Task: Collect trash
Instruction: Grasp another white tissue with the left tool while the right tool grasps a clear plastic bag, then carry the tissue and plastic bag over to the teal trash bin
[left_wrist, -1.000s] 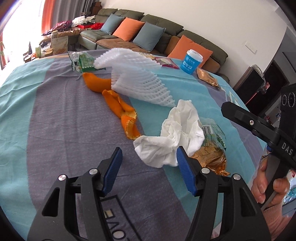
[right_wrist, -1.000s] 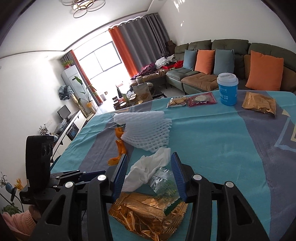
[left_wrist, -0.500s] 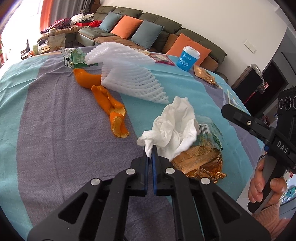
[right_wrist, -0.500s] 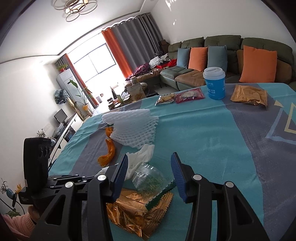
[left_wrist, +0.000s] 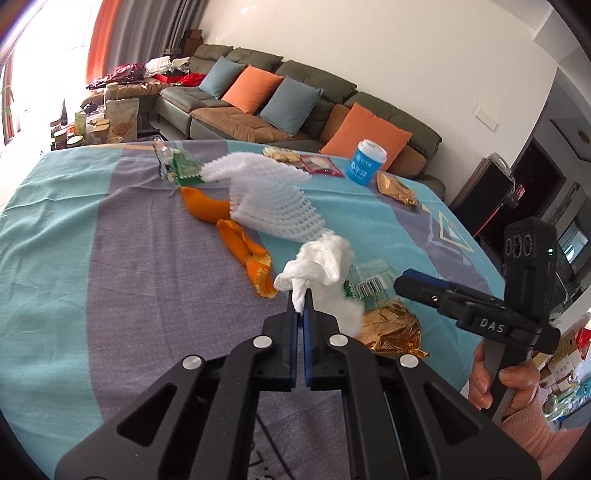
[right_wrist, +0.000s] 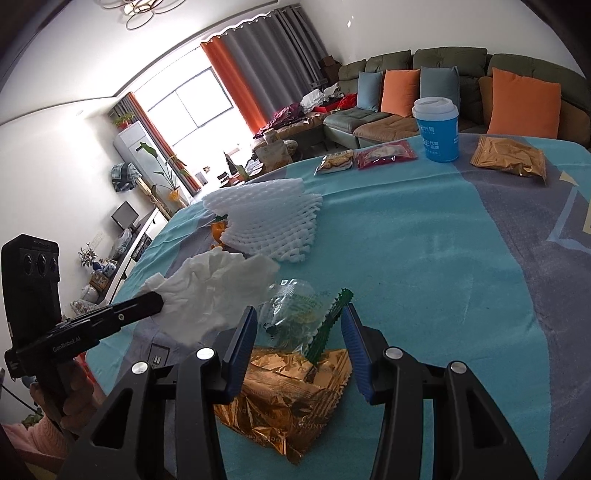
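Teal-and-grey woven tablecloth (left_wrist: 92, 258) lies bare at left; left gripper (left_wrist: 300, 295) clamps crumpled white tissue (left_wrist: 321, 266), lifted beside orange peel (left_wrist: 240, 240). Right view: right gripper (right_wrist: 299, 334) jaws parted over gold foil wrapper (right_wrist: 284, 391); open cloth rightward, sofa (right_wrist: 461, 70) behind.

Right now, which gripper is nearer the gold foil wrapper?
Right. The right gripper hangs open just above the gold foil wrapper, jaws straddling it. The left gripper is off beside it, shut on the crumpled white tissue.
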